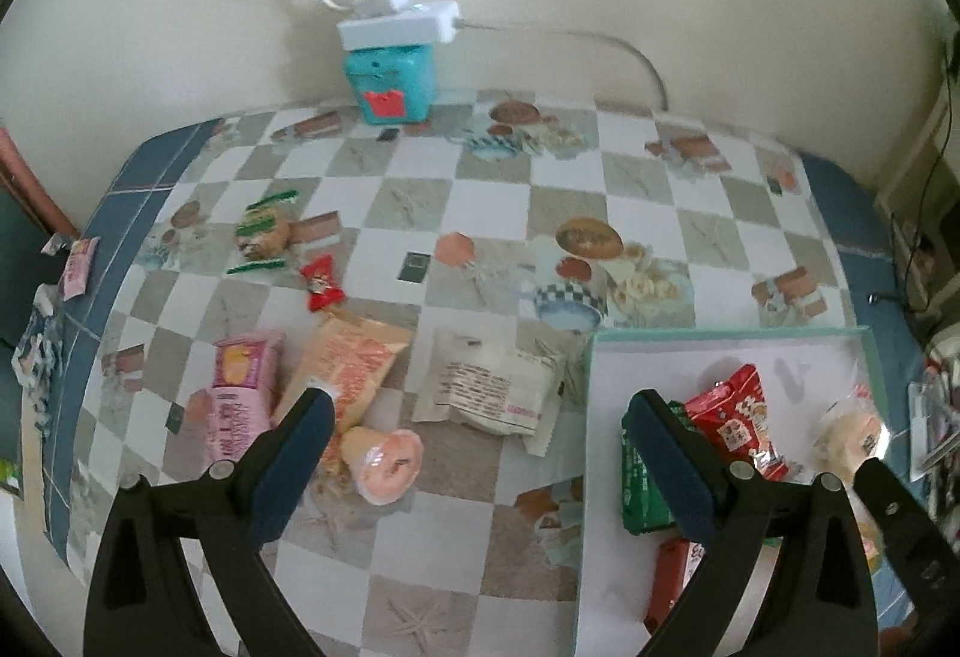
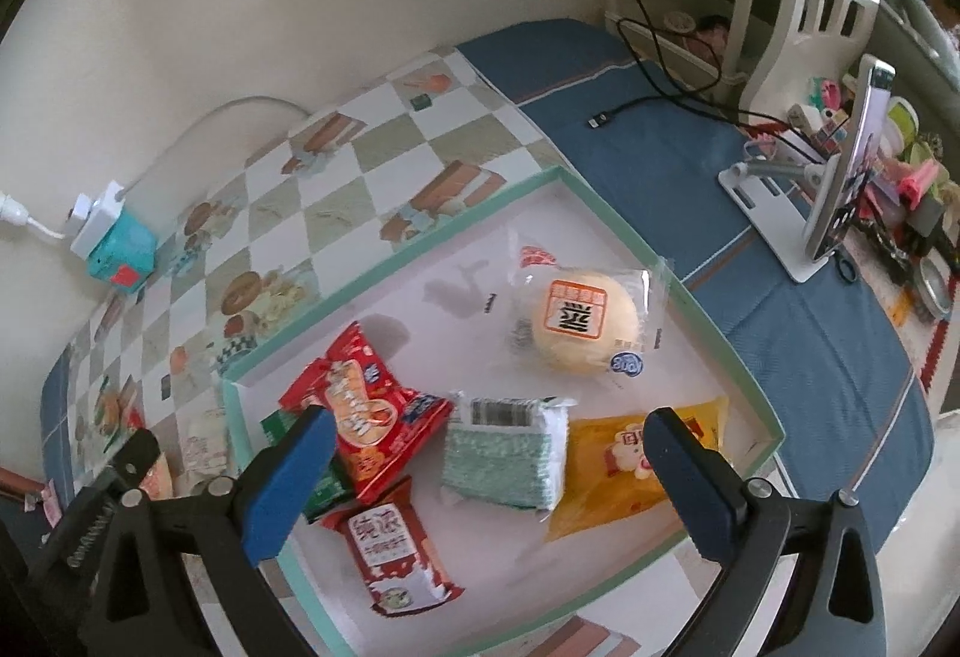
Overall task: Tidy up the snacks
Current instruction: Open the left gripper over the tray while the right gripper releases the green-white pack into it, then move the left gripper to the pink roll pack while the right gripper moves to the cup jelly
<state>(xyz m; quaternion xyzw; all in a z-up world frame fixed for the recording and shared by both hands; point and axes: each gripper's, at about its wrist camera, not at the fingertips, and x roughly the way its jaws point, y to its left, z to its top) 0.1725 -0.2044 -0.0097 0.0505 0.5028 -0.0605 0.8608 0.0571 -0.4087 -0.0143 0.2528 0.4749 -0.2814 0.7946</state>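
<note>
My left gripper (image 1: 480, 405) hangs open over loose snacks on the checked tablecloth: a white packet (image 1: 492, 387), an orange packet (image 1: 354, 357), a peach jelly cup (image 1: 387, 462), pink packets (image 1: 240, 393), a red candy (image 1: 321, 282) and a wrapped cookie (image 1: 264, 231). Nothing is between its fingers. My right gripper (image 2: 486, 426) is open and empty above the green-rimmed tray (image 2: 420, 243). In the tray lie a green-and-white packet (image 2: 504, 453), a yellow packet (image 2: 630, 465), a wrapped bun (image 2: 585, 327), a red packet (image 2: 366, 417), a red-and-white packet (image 2: 396, 555) and a green packet (image 2: 324, 489).
A teal box (image 1: 390, 81) with a white power strip on top stands against the back wall. A phone on a stand (image 2: 840, 189), cables (image 2: 660, 105) and clutter sit right of the tray. A small pink packet (image 1: 78, 267) lies at the table's left edge.
</note>
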